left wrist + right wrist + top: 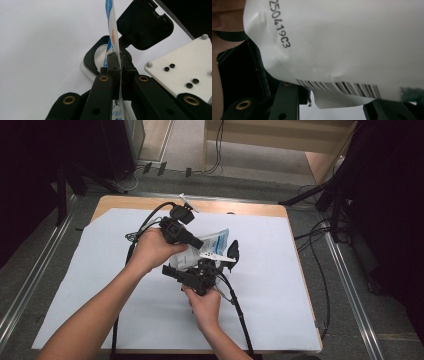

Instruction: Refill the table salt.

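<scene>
While it is held up off the white sheet near the middle of the tabletop, the white plastic pouch with blue print and a barcode [212,244] sits between the two tools, a little nearer the far edge than the near one. In the left gripper view its thin sealed edge [114,45] runs upright, blue and orange print showing on it, and the left gripper [120,65] has its black jaws drawn together on that edge, clamping it. In the right gripper view the pouch's white face [342,45] hangs close before the camera, a printed code near its upper left and the barcode along its lower border; the right gripper [335,103] has one jaw on each side of the lower border, but whether they press on the pouch cannot be told. From the high view the left gripper [196,242] comes at the pouch from the left, held in the person's left hand [152,249], and the right gripper [210,266] comes from below in the right hand [205,305]. A black hinged cap with a round opening [143,25] stands just beyond the pouch. Black cables [240,315] trail toward the near edge. The wooden tabletop [250,210] shows bare along its far edge
</scene>
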`<state>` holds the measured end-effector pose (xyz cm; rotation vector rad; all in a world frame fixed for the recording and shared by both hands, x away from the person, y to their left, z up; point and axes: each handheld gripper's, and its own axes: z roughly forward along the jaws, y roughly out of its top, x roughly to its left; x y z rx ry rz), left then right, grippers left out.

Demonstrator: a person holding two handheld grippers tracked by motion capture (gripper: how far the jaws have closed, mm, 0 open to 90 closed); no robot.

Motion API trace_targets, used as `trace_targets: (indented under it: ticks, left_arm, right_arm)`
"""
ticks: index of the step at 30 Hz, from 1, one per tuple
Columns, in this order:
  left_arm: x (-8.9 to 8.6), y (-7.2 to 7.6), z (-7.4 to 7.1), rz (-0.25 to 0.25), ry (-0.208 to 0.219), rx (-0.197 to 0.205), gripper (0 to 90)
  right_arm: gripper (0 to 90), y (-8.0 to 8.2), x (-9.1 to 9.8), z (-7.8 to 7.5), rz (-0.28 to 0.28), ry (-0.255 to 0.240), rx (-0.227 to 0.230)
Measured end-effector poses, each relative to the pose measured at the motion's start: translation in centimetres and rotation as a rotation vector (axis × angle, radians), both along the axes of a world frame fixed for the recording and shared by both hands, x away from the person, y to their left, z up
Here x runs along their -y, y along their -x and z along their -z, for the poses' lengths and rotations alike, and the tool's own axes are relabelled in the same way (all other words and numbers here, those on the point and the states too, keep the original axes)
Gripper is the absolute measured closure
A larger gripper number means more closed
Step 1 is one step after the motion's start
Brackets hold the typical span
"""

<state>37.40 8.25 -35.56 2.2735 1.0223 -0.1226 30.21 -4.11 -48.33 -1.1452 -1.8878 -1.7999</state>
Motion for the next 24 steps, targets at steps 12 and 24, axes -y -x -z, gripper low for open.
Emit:
trace_targets:
  ticks: [12, 24]
  left_arm:
    - [0.65, -0.07, 0.09, 0.016, 0.0, 0.002, 89.7]
    - [0.8, -0.13, 0.07, 0.021, 0.001, 0.001, 89.7]
  right_arm:
    - [64.2, -0.06, 0.37, 0.06, 0.003, -0.012, -0.008]
    - [64.9, -0.09, 0.4, 0.11, 0.002, -0.019, -0.011]
